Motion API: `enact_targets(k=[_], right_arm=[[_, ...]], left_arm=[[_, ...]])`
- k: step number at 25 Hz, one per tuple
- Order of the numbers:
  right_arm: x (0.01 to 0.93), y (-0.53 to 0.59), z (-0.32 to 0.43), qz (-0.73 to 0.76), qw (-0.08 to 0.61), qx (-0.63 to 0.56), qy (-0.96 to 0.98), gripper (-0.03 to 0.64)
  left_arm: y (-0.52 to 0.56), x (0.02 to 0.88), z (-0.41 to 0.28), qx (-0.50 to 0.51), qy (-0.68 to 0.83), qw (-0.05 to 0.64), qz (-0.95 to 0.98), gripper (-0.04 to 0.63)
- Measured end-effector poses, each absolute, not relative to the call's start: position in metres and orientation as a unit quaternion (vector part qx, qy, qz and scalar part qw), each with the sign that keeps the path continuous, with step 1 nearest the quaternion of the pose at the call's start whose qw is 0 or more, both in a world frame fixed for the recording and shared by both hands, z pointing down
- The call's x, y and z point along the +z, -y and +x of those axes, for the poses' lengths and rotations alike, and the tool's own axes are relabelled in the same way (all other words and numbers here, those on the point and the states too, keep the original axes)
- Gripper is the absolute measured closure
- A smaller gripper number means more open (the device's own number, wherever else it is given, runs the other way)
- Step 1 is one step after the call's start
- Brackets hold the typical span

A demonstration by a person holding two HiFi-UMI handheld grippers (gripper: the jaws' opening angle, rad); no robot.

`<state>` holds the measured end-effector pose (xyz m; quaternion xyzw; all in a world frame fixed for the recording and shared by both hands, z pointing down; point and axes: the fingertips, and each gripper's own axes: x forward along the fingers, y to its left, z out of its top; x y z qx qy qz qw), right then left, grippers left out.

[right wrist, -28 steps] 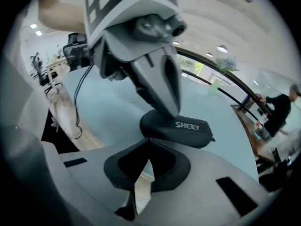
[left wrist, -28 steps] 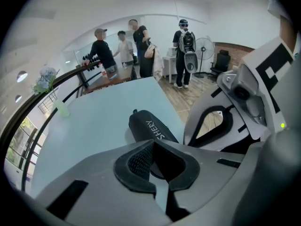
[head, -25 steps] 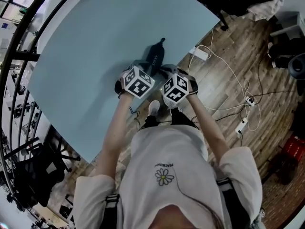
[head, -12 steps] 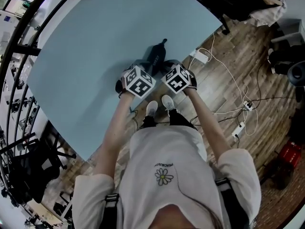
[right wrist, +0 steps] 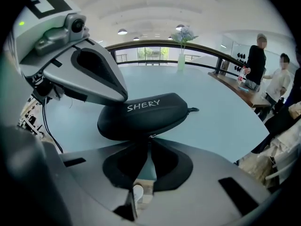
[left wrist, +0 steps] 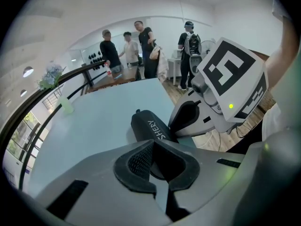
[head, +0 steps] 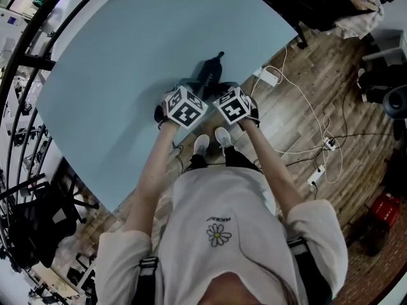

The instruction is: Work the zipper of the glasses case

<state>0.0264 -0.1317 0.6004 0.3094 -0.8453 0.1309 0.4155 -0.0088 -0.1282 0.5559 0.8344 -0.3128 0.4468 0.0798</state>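
Left gripper [left wrist: 154, 147]: clenched on the near end of the glasses case [left wrist: 151, 126].
Right gripper [right wrist: 149, 142]: tips pinching the zipper pull [right wrist: 152, 135].
Tabletop [right wrist: 216, 121]: beneath the case.

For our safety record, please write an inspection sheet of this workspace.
Surface: light blue table.
Job's things: black glasses case near the person's edge, zipper pull on its seam.
Clutter: green vase with flowers at the far edge.
Grippers: left gripper clamps the case's end; right gripper shut on the zipper pull.
Cables: white cables and a power strip on the floor.
Surroundings: wooden floor, black railing, people beyond the table.
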Motion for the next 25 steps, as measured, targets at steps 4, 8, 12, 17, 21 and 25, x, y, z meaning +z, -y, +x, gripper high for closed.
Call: enact_targets(k=[4,8,12,17,21,25], right_arm=[[0.599,0.133,0.031,0.332,0.412,0.152,0.835,0.589],[0.598,0.136,0.032,0.367,0.403,0.174,0.821,0.591],[0.599,0.134,0.032,0.390,0.408,0.167,0.809,0.595],[0.595,0.131,0.035,0.398,0.406,0.177,0.803,0.597],[0.594,0.131,0.035,0.412,0.422,0.151,0.793,0.598],[0.594,0.128,0.038,0.423,0.440,0.115,0.784,0.617]], left_arm=[[0.128,0.555,-0.007,0.445,0.315,0.082,0.834,0.583],[0.128,0.554,-0.009,0.443,0.317,0.086,0.834,0.583],[0.128,0.555,-0.009,0.440,0.319,0.085,0.835,0.583],[0.128,0.554,-0.009,0.433,0.322,0.090,0.837,0.583],[0.127,0.554,-0.009,0.430,0.323,0.091,0.838,0.583],[0.127,0.554,-0.008,0.428,0.322,0.091,0.839,0.583]])
